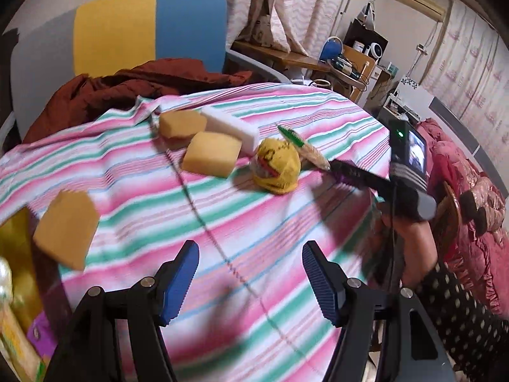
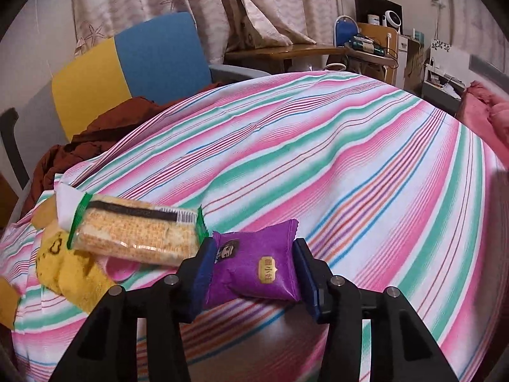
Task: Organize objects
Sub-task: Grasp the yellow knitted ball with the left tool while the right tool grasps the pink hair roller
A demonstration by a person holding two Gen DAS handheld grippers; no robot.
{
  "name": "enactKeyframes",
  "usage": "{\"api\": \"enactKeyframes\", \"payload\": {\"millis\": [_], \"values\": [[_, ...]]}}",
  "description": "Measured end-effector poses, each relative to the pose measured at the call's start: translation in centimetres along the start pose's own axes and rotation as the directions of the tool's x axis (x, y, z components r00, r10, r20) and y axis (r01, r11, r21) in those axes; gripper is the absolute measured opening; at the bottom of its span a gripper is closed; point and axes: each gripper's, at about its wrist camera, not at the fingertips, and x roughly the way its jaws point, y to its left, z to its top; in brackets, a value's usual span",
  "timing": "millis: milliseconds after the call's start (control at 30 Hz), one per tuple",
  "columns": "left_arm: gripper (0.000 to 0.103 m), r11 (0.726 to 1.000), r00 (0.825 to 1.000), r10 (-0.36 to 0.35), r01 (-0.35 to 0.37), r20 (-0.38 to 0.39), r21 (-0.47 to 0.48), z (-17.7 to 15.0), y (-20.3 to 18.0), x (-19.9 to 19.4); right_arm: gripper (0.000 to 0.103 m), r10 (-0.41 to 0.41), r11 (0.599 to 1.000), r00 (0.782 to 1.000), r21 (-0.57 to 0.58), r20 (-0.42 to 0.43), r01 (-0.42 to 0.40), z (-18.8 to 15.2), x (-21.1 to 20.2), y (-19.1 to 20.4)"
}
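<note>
**Purple packet in the right jaws, left tongs empty**

Purple foil fills the right wrist view: the purple snack packet (image 2: 257, 270) sits between the blue pads of the right gripper (image 2: 254, 273), and we read both pads as pressing its ends, so the grip looks made. It lies low over the striped cloth (image 2: 318, 146), just beside the green-edged cracker pack (image 2: 136, 232), which rests partly on a yellow plush toy (image 2: 70, 270).

We judge the step in hand to be picking up this packet for sorting. The next move calls for a clean lift without dragging the cracker pack along, then carrying it to wherever snacks are gathered; we cannot tell that place for certain.

The left gripper (image 1: 251, 283) stands wide open over bare cloth with nothing between its fingers.

Only the left wrist view shows the wider spread: three yellow sponges (image 1: 211, 154), a white foam block (image 1: 232, 125), and the right tool reaching in beside the toy. Only the right wrist view shows the pads meeting the packet.
</note>
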Motion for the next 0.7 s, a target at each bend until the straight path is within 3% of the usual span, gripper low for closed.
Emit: {"api": "enactKeyframes", "payload": {"millis": [33,167,367,500,700], "values": [[0.068,1.000,1.000,-0.003,0.003,0.000,0.005,0.5,-0.1,0.5,0.061,-0.002,1.000,1.000,0.002,0.003,0.002,-0.1,-0.1,0.0],[0.069,1.000,1.000,0.006,-0.006,-0.014,0.012,2.9,-0.7,3.3,0.062,0.000,1.000,1.000,0.004,-0.003,0.000,-0.5,0.0,-0.1],[0.071,1.000,0.999,0.025,-0.025,-0.026,0.010,6.2,-1.4,7.3,0.051,-0.006,1.000,1.000,-0.017,0.026,0.007,-0.9,-0.1,0.3],[0.086,1.000,1.000,0.015,-0.014,-0.005,0.027,7.8,-1.8,9.3,0.049,0.006,1.000,0.999,-0.002,0.045,-0.006,-0.9,0.1,0.0],[0.084,0.997,1.000,0.011,-0.009,-0.023,0.076,8.1,-2.6,12.2,0.048,-0.006,1.000,0.999,-0.017,0.054,0.007,-0.9,0.3,0.3]]}}
